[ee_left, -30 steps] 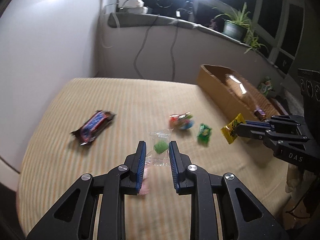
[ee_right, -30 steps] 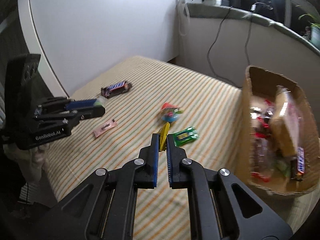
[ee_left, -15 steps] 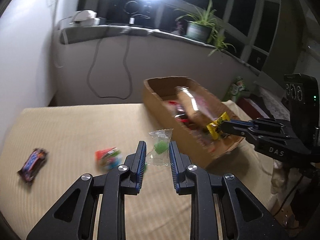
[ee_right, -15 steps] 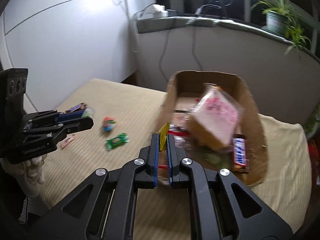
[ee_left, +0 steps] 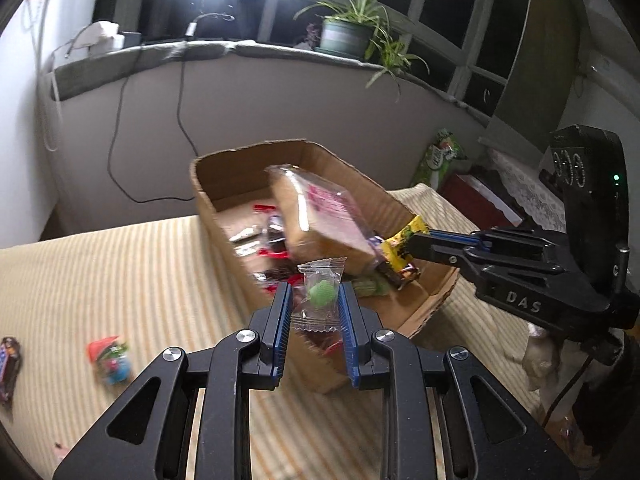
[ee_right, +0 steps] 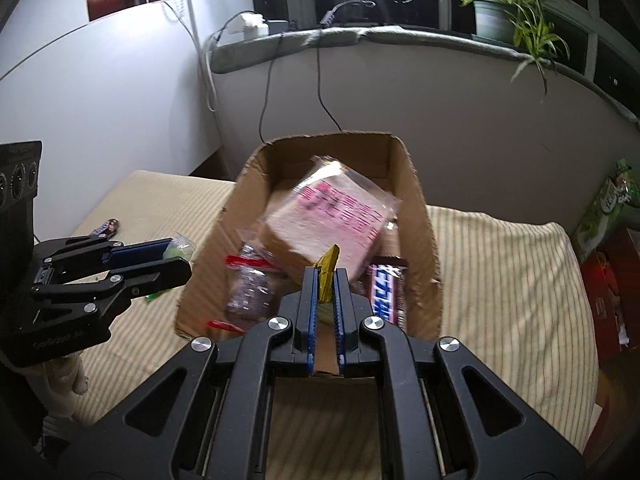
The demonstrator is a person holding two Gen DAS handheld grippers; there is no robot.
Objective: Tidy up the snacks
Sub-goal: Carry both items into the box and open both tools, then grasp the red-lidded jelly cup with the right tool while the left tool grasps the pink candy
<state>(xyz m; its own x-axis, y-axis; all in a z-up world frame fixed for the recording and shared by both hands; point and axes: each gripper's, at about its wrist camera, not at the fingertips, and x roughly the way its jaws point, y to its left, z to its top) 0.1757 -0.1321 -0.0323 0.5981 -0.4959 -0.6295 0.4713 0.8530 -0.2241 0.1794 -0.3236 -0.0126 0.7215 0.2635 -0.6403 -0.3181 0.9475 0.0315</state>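
Observation:
My left gripper (ee_left: 314,292) is shut on a clear-wrapped green candy (ee_left: 321,293) at the near left rim of the cardboard box (ee_left: 224,174). It shows in the right wrist view too, as the left gripper (ee_right: 176,260) beside the cardboard box (ee_right: 416,200). My right gripper (ee_right: 326,280) is shut on a yellow candy wrapper (ee_right: 327,276) above the box's near end; from the left wrist view this right gripper (ee_left: 412,246) holds the yellow candy wrapper (ee_left: 402,242) over the right rim. A bagged bread loaf (ee_right: 336,222) and a Snickers bar (ee_right: 386,294) lie inside.
On the striped bed cover (ee_left: 120,272) lie a red and blue candy (ee_left: 112,358) and a dark bar (ee_left: 9,364) at the left. A green snack bag (ee_right: 608,204) and a red box (ee_right: 612,280) stand right of the bed. A windowsill with a potted plant (ee_right: 496,20) runs behind.
Both grippers swung from the loose snacks on the bed over to the cardboard box, each still gripping its candy. The box now fills the middle of both views.

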